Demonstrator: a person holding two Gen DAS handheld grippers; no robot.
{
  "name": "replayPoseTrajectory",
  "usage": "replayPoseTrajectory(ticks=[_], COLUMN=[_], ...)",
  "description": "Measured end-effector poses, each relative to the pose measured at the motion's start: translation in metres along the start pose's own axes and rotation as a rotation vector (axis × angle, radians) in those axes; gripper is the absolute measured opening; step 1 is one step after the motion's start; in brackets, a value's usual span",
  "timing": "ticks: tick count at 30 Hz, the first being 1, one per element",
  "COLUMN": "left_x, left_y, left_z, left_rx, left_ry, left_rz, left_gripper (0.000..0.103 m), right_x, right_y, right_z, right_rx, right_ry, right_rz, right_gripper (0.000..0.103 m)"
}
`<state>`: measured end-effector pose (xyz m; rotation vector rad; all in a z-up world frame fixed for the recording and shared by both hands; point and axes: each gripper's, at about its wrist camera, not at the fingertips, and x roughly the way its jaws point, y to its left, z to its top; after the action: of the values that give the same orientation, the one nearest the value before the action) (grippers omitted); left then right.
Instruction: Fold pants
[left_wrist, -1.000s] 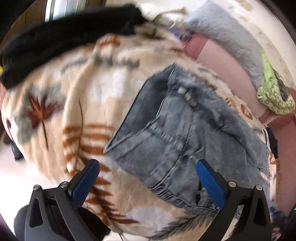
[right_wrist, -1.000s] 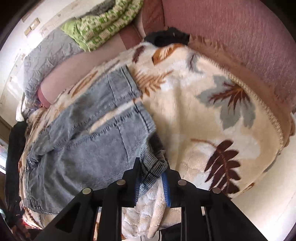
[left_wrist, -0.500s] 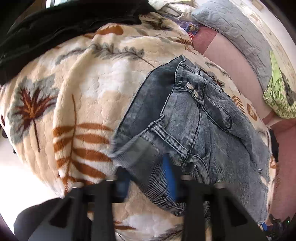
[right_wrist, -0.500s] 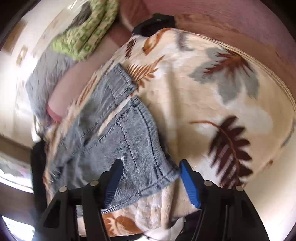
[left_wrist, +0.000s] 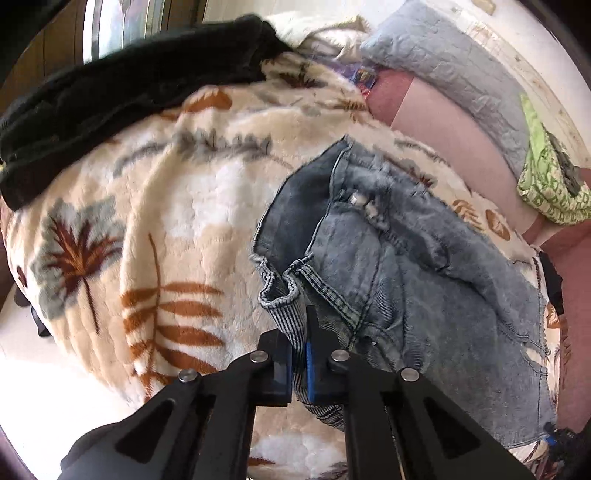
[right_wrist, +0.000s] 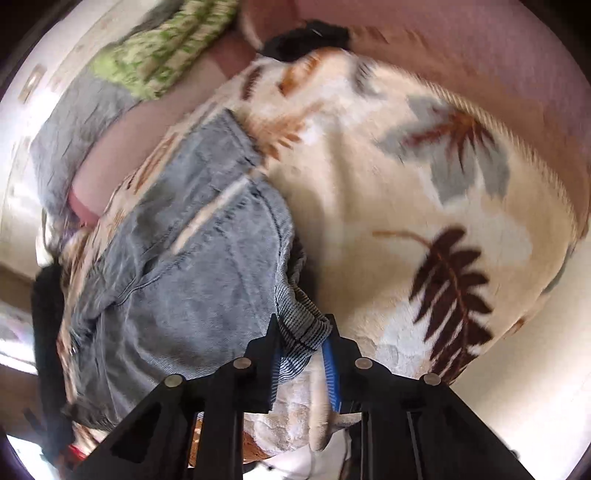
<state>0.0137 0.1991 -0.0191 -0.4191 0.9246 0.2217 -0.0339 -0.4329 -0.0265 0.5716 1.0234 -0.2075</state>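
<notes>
The denim pants (left_wrist: 424, 266) lie spread on a cream leaf-print blanket (left_wrist: 155, 221), running away from both tools. The left hand-held gripper (left_wrist: 299, 354) is clamped on a ribbed edge of the pants, which bunches up just ahead of its blue pads. The right hand-held gripper (right_wrist: 303, 354) is closing, with another ribbed corner of the pants (right_wrist: 192, 266) between its fingers, its blue pads against the fabric. Beyond the left hand-held gripper, up and to its left, a black garment (left_wrist: 122, 96) rests on the blanket's far edge. Farther off to its right sit a grey quilted pillow (left_wrist: 454, 74) and a green patterned cloth (left_wrist: 546, 184).
</notes>
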Motion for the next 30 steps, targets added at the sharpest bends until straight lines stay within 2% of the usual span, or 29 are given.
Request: replayPoseTrajectory(ticks=[4,6,8,11,12,13,14,15,17,18,19,21,23,24,26,28,29,30], left_x=[-0.039,-0.053,-0.051,-0.02,-0.01,-0.006,-0.006,-0.008,-0.018,-0.026,-0.033,-0.058,-0.076,-0.085,-0.092,-0.08,-0.069,-0.049], left_y=[-0.011,-0.012,-0.008,0.007,0.013,0.017,0.02,0.02,0.014,0.009,0.004,-0.011,-0.023,-0.032,-0.054,-0.071,-0.078,-0.085], left_z=[-0.001,-0.006,-0.014,-0.023,-0.024,-0.025,-0.023,-0.021,-0.016,-0.014,-0.012,-0.01,-0.009,-0.009,-0.01,-0.013,-0.015,-0.019], left_rx=[0.019,0.025,0.023,0.001,-0.011,-0.021,-0.033,-0.034,-0.018,-0.013,-0.001,0.018,0.048,0.071,0.123,0.183,0.212,0.25], left_ry=[-0.117,-0.164,-0.158,-0.038,-0.005,0.01,0.013,0.006,-0.029,-0.052,-0.07,-0.164,-0.239,-0.276,-0.322,-0.307,-0.271,-0.201], left_rz=[0.002,0.021,0.047,0.101,0.117,0.123,0.118,0.115,0.114,0.108,0.101,0.121,0.111,0.104,0.054,0.016,0.015,0.01], left_gripper=[0.005,0.004,0.004,0.004,0.004,0.006,0.008,0.008,0.009,0.009,0.011,0.016,0.028,0.034,0.065,0.072,0.072,0.072], right_x=[-0.026,-0.027,-0.007,0.029,0.027,0.018,0.013,0.003,-0.016,-0.023,-0.03,-0.03,-0.015,0.003,0.037,0.041,0.035,0.029], right_y=[0.014,0.012,0.001,-0.016,-0.018,-0.017,-0.016,-0.016,-0.016,-0.015,-0.011,0.002,0.01,0.008,0.0,-0.006,-0.003,0.002], right_z=[0.005,0.006,0.006,0.0,-0.001,0.001,0.002,0.005,0.01,0.013,0.014,0.014,0.01,0.007,-0.005,-0.009,-0.008,-0.008], right_rx=[-0.08,-0.11,-0.107,-0.107,-0.098,-0.11,-0.118,-0.119,-0.095,-0.077,-0.068,-0.085,-0.082,-0.065,-0.017,0.01,0.003,-0.012], right_ry=[-0.092,-0.101,-0.027,0.135,0.129,0.089,0.068,0.026,-0.05,-0.077,-0.099,-0.087,-0.04,0.013,0.139,0.113,0.113,0.11], right_rz=[-0.016,-0.033,-0.054,-0.083,-0.073,-0.1,-0.125,-0.151,-0.16,-0.137,-0.087,0.015,0.122,0.163,0.153,0.165,0.152,0.124], right_gripper=[0.02,0.02,0.021,0.028,0.033,0.054,0.065,0.071,0.071,0.071,0.071,0.071,0.071,0.071,0.072,0.07,0.07,0.07])
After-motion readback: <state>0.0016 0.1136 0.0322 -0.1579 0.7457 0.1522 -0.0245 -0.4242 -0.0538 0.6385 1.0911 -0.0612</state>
